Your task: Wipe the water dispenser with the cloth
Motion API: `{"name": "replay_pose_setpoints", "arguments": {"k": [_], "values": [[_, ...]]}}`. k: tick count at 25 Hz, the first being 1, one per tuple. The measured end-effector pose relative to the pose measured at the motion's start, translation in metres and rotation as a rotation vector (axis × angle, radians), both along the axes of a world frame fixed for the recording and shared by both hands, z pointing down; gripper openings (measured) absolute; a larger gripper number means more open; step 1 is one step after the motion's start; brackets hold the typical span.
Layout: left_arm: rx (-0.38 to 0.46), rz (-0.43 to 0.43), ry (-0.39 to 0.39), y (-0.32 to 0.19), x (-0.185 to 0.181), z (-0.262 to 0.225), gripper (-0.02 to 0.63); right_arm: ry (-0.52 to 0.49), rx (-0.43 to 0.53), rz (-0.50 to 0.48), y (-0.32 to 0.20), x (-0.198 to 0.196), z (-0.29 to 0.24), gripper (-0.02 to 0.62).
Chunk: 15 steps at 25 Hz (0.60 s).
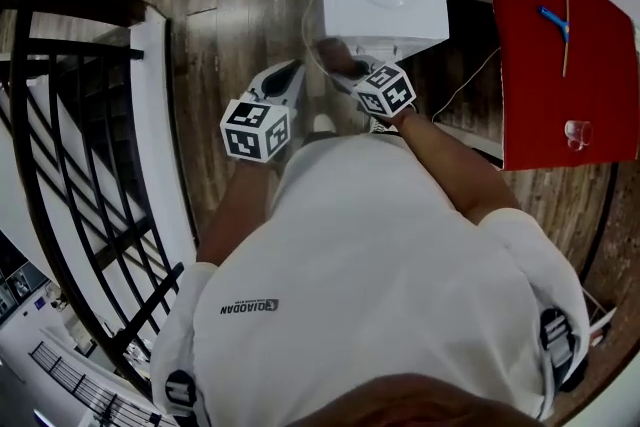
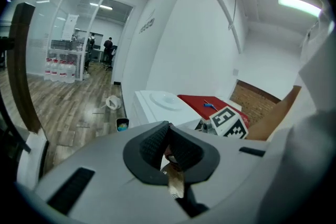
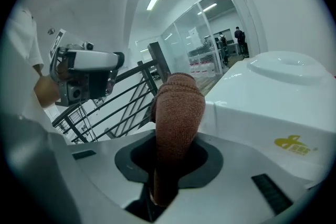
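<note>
Your right gripper [image 3: 173, 162] is clamped on the cloth [image 3: 178, 107], a rust-brown knit bunched into a roll that sticks up past the jaws. The roll sits just beside the white water dispenser [image 3: 273, 107], near its upper front corner; I can't tell whether they touch. Your left gripper [image 2: 167, 141] has its jaws pressed together with nothing clearly in them, only a small tan sliver at the base that I can't identify, and it hangs free, not bracing anything. Risks, as I judge them: the roll offers only a narrow tip, so you may streak rather than wipe, and the hard gripper body could knock the casing if you lean in. No bottle sits on top, so the unit is probably light and a firm push could slide it. The thin white cable [image 1: 310, 25] looping off its side could snag. The black railing [image 1: 60, 165] is close on your left, so watch that elbow. Writing: a yellow logo [image 3: 294, 145] on the dispenser front, too small to read; the shirt print [image 1: 250, 306] looks like "QIAODAN"; grey wall lettering [image 2: 147, 23], too blurred to read.
</note>
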<state>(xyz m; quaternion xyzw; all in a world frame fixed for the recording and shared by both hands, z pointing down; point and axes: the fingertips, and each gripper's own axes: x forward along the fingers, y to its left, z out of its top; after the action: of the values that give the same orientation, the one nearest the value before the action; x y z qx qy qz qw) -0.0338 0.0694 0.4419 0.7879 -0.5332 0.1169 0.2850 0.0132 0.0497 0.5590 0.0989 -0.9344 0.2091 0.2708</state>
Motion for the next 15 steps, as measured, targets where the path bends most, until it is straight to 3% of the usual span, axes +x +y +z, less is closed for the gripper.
{"name": "replay_pose_setpoints", "arguments": {"k": [4,15], "values": [[-0.017,0.072,-0.038,0.016,-0.002,0.015,0.0,0.045,0.024,0.019,0.001,-0.01,0.011,0.071],[0.031,0.066,0.004,0.012,-0.014,0.011,0.001,0.07,0.025,0.103,-0.009,-0.005,0.012,0.071]]}}
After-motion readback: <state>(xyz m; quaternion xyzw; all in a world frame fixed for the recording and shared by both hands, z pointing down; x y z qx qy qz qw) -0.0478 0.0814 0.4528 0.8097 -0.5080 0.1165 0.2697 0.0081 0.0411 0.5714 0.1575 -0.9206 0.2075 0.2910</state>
